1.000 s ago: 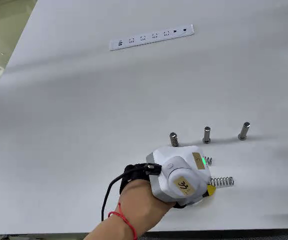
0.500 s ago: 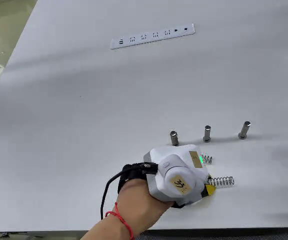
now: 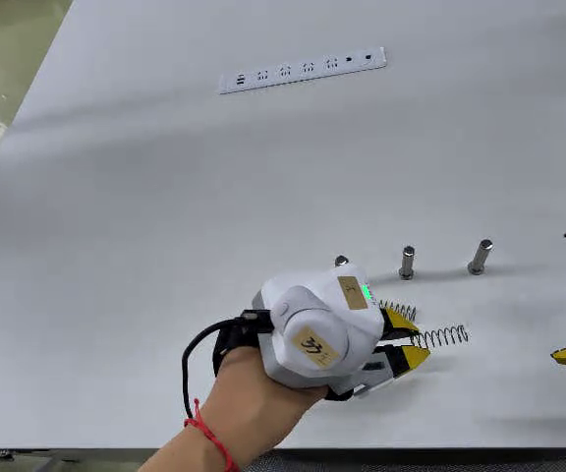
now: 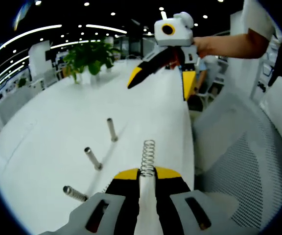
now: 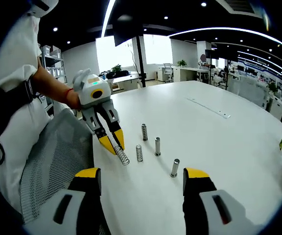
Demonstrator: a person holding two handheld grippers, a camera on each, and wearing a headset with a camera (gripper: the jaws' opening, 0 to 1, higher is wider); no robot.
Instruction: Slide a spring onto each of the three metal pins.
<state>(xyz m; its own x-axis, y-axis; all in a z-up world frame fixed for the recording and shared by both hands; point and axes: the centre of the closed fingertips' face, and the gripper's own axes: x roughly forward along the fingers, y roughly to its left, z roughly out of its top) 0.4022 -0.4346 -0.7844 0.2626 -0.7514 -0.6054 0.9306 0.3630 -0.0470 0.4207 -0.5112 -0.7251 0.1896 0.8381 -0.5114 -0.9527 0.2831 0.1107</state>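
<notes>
Spring [image 4: 148,154] pinched in left tool [image 3: 410,338]; right tool [image 5: 142,174] jaws spread wide.

Bright, even overhead light; soft shadows; fisheye-warped edges.

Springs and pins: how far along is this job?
Done: the first pin, beside the left gripper, wears a spring. In hand: that gripper is shut on a second spring. Left: the middle pin and end pin are bare, and a loose spring lies on the table.

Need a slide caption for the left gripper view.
Left gripper clamps a coiled steel spring near three standing metal pins; right gripper open beyond.
</notes>
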